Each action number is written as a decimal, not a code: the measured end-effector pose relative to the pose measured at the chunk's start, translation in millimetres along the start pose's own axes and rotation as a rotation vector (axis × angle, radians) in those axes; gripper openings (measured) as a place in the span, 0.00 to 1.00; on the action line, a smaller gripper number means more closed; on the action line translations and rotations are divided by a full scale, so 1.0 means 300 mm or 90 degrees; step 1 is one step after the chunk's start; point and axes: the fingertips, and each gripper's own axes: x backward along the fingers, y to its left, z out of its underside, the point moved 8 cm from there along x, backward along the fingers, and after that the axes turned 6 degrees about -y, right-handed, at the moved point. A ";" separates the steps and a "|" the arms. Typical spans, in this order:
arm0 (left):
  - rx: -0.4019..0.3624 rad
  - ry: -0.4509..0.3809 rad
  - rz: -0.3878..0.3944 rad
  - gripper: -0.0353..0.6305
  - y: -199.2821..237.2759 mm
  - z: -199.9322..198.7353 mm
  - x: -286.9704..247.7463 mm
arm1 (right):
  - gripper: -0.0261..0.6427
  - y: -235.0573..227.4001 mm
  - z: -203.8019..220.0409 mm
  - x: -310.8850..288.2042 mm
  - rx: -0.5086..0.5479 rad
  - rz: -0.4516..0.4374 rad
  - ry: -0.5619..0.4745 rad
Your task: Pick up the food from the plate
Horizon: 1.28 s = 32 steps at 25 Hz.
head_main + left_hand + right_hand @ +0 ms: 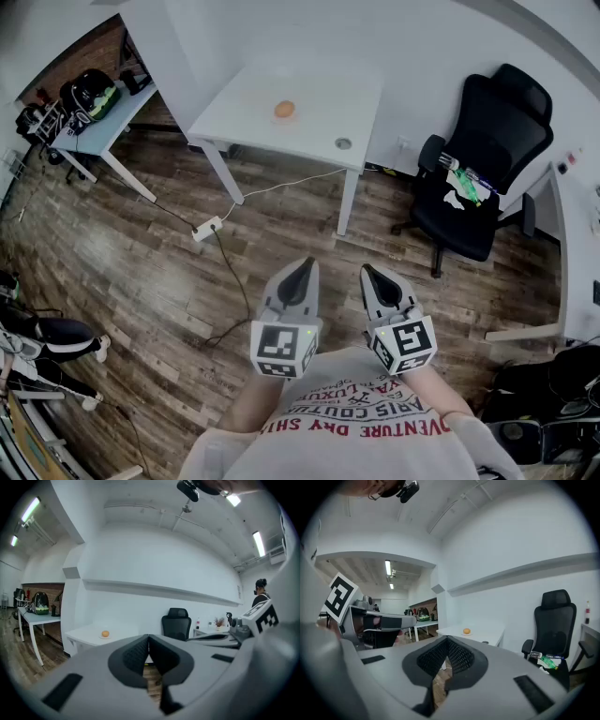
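A round orange food item (285, 109) lies on a small plate (285, 116) on the white table (309, 122) across the room. It also shows small and far off as the food (105, 633) in the left gripper view and the food (466, 631) in the right gripper view. My left gripper (302, 273) and right gripper (371, 275) are held close to my chest, side by side, far from the table. Both are shut with nothing between the pads.
A small dark round object (343, 143) sits near the white table's front corner. A black office chair (478, 159) holding a bottle stands to the right. A cable and power strip (208, 228) lie on the wood floor. Another table (98, 122) with bags stands at far left.
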 end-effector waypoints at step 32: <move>0.002 0.038 -0.076 0.06 0.602 0.087 -0.045 | 0.06 0.181 0.102 -0.528 -0.067 0.003 0.057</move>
